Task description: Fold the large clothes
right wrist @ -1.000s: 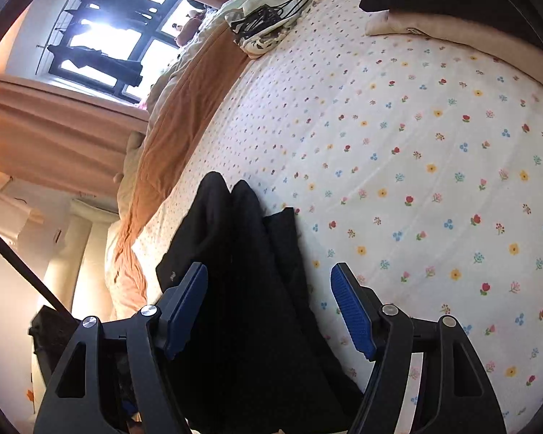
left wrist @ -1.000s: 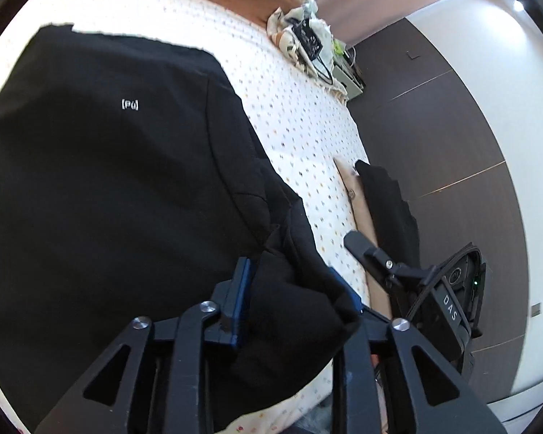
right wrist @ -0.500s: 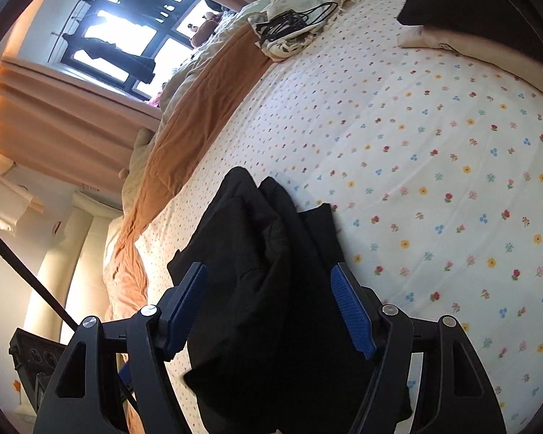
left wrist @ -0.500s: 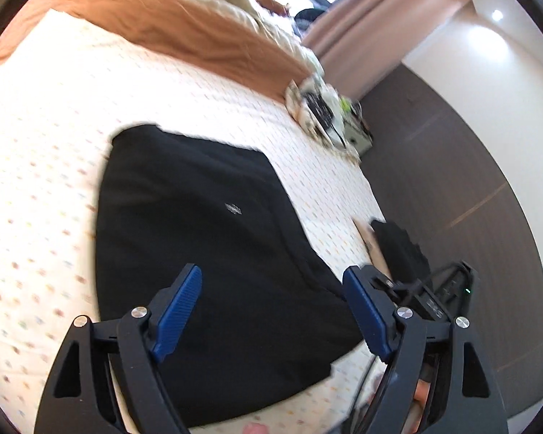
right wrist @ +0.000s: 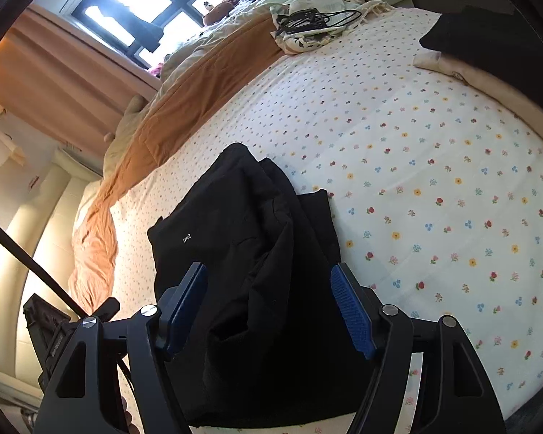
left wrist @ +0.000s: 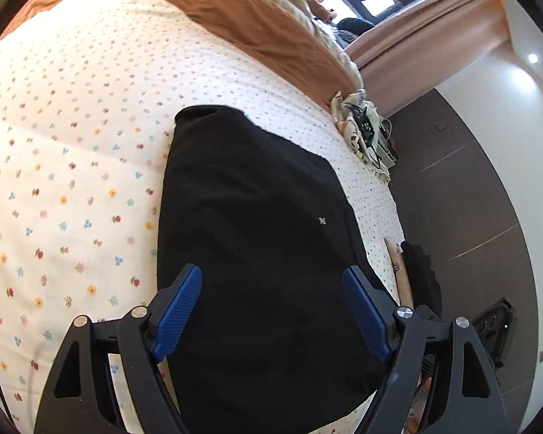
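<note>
garment (left wrist: 257, 238) on bed sheet (left wrist: 72, 181) | blanket (left wrist: 257, 25) behind it | cable pile (right wrist: 307, 21) at the sheet's far corner

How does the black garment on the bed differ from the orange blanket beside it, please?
The black garment lies as a compact, partly folded heap in the middle of the floral sheet; the orange blanket runs as a long band along the sheet's far edge. The garment bears a small white logo; the blanket looks plain. Both are soft fabric, and both lie loose on the bed.

Left hand-held gripper (left wrist: 271, 311) and right hand-held gripper (right wrist: 269, 305) both gape, empty
</note>
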The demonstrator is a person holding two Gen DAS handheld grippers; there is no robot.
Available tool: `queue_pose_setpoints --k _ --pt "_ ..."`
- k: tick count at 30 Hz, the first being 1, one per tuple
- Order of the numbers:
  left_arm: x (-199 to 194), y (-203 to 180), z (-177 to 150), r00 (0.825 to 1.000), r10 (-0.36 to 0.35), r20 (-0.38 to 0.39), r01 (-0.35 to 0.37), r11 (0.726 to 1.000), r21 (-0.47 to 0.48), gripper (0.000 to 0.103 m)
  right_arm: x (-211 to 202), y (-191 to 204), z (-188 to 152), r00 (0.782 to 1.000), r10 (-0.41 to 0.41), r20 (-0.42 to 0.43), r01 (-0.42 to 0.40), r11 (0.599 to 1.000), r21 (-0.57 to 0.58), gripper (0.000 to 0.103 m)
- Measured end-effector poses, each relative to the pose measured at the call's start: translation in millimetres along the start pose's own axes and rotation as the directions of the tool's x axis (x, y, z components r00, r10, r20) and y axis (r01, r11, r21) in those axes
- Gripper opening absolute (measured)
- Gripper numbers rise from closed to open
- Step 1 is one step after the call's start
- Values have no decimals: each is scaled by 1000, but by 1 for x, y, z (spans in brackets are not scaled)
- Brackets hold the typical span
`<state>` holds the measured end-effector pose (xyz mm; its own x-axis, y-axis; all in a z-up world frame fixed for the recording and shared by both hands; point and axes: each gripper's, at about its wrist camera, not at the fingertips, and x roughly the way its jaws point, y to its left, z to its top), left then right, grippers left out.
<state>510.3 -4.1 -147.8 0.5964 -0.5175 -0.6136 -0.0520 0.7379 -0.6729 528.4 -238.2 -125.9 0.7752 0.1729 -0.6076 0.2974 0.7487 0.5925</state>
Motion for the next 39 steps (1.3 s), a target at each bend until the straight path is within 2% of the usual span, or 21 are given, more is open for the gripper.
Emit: queue_pose_setpoints --k 2,6,8,12,15,18,19,20,21,22,25,32,39 --pt "2 5 -2 1000 -14 -25 13 1000 -11 81 -4 3 0 1000 -25 -7 25 999 -20 69" --pt "0 1 -5 998 53 -32 -51 997 65 80 -19 3 -5 998 -43 -36 42 998 -43 69" --pt "0 1 -6 998 53 -46 -49 995 84 80 -31 4 -5 999 -30 -28 29 998 -49 69" --pt "8 11 -6 995 56 -78 -52 997 50 80 -46 10 -2 1000 -22 -15 21 998 -64 69" --pt "12 21 -3 994 57 -97 -55 998 25 77 -44 31 1 998 -16 -54 10 993 -119 69" --pt "14 28 -5 994 40 -101 -40 999 5 77 -31 38 1 995 -45 -87 31 988 -152 69" --pt "17 31 -6 993 29 -112 -30 1000 -6 74 -23 37 1 992 -69 -106 52 987 -152 64" --pt "21 33 -7 991 26 -128 -28 999 -19 70 -17 35 1 990 -73 -120 55 988 -142 53" --pt "23 35 -8 990 41 -132 -44 999 -20 68 -11 26 -2 987 -72 -141 56 992 -116 23" --pt "22 35 -9 990 62 -128 -63 998 -11 67 -14 21 -4 989 -60 -135 47 994 -98 18" --pt "23 31 -10 989 78 -127 -77 997 12 63 -28 9 -9 993 -5 -114 -4 997 -80 11" --pt "27 27 -16 986 109 -128 -104 993 47 63 -48 -24 -39 984 114 -139 -118 993 -16 9" --pt "30 27 -18 983 127 -132 -120 991 60 63 -39 -54 -52 979 132 -153 -130 991 26 9"
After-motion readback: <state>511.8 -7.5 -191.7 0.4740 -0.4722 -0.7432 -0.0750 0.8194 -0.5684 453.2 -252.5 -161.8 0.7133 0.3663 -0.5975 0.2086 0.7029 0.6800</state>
